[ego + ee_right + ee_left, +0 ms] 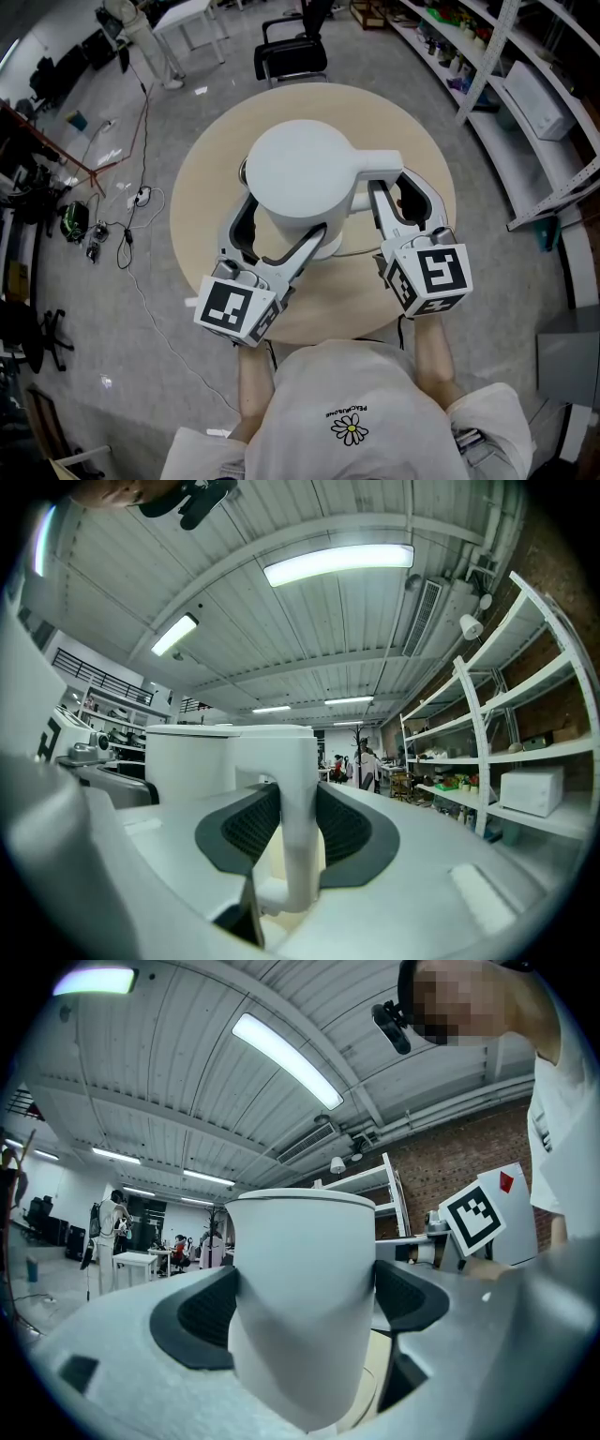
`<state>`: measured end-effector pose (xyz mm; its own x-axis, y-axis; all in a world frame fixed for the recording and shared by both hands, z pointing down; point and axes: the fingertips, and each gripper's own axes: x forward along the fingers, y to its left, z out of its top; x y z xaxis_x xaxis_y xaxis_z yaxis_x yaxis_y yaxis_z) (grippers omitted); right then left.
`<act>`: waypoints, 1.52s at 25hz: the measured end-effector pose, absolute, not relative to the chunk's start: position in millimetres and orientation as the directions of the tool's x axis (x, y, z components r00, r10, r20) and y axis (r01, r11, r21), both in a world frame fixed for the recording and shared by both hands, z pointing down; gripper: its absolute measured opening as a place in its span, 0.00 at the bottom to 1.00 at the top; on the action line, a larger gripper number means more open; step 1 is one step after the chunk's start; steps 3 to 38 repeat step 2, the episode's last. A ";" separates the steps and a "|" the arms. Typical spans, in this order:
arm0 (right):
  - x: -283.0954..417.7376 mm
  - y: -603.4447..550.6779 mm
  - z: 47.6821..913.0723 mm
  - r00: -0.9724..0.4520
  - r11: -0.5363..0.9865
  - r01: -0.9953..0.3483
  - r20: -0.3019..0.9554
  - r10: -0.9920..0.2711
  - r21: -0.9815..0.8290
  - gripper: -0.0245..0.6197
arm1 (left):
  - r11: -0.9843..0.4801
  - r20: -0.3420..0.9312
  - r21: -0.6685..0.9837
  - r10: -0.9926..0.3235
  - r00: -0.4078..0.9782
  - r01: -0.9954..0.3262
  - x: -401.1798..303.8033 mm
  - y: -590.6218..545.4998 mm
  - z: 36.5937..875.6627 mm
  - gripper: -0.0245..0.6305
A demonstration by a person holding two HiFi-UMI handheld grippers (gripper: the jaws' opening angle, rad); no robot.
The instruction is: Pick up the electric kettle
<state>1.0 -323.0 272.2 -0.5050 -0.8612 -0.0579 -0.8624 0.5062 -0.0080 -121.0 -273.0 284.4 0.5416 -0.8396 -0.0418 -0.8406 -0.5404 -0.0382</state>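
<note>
The white electric kettle [300, 173] hangs over the round beige table [202, 187], its lid up and its handle [377, 167] pointing right. My left gripper [281, 225] is shut on the kettle body [300, 1241], and both dark pads [202, 1312] press its sides. In the left gripper view [305, 1307] the body looks slightly tilted. My right gripper [398, 192] is shut on the handle's upright bar [298, 808], which sits pinched between its two ribbed pads [347, 832]. The right gripper view [298, 841] shows the kettle body [187, 761] just left of the bar. The kettle's underside is hidden.
A black chair [292, 52] stands behind the table. Metal shelves [525, 84] with boxes run along the right. Cables [141, 197] and gear lie on the floor at left, near a white table [192, 19]. A thin cord [361, 251] crosses the tabletop under the kettle.
</note>
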 end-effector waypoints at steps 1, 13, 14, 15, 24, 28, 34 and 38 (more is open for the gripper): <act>1.3 -323.2 271.3 -0.505 0.506 -0.862 -0.058 -0.861 -0.006 0.24 | -0.540 -0.042 -0.036 -0.840 0.541 -0.841 -120.6 -273.1 284.0 0.75; 1.7 -323.4 270.5 -0.506 0.507 -0.862 -0.059 -0.861 -0.004 0.24 | -0.539 -0.042 -0.034 -0.841 0.540 -0.842 -120.1 -273.3 283.5 0.75; 1.7 -323.4 270.5 -0.506 0.507 -0.862 -0.059 -0.861 -0.004 0.24 | -0.539 -0.042 -0.034 -0.841 0.540 -0.842 -120.1 -273.3 283.5 0.75; 1.7 -323.4 270.5 -0.506 0.507 -0.862 -0.059 -0.861 -0.004 0.24 | -0.539 -0.042 -0.034 -0.841 0.540 -0.842 -120.1 -273.3 283.5 0.75; 1.7 -323.4 270.5 -0.506 0.507 -0.862 -0.059 -0.861 -0.004 0.24 | -0.539 -0.042 -0.034 -0.841 0.540 -0.842 -120.1 -273.3 283.5 0.75; 1.7 -323.4 270.5 -0.506 0.507 -0.862 -0.059 -0.861 -0.004 0.24 | -0.539 -0.042 -0.034 -0.841 0.540 -0.842 -120.1 -273.3 283.5 0.75; 1.7 -323.4 270.5 -0.506 0.507 -0.862 -0.059 -0.861 -0.004 0.24 | -0.539 -0.042 -0.034 -0.841 0.540 -0.842 -120.1 -273.3 283.5 0.75; 1.7 -323.4 270.5 -0.506 0.507 -0.862 -0.059 -0.861 -0.004 0.24 | -0.539 -0.042 -0.034 -0.841 0.540 -0.842 -120.1 -273.3 283.5 0.75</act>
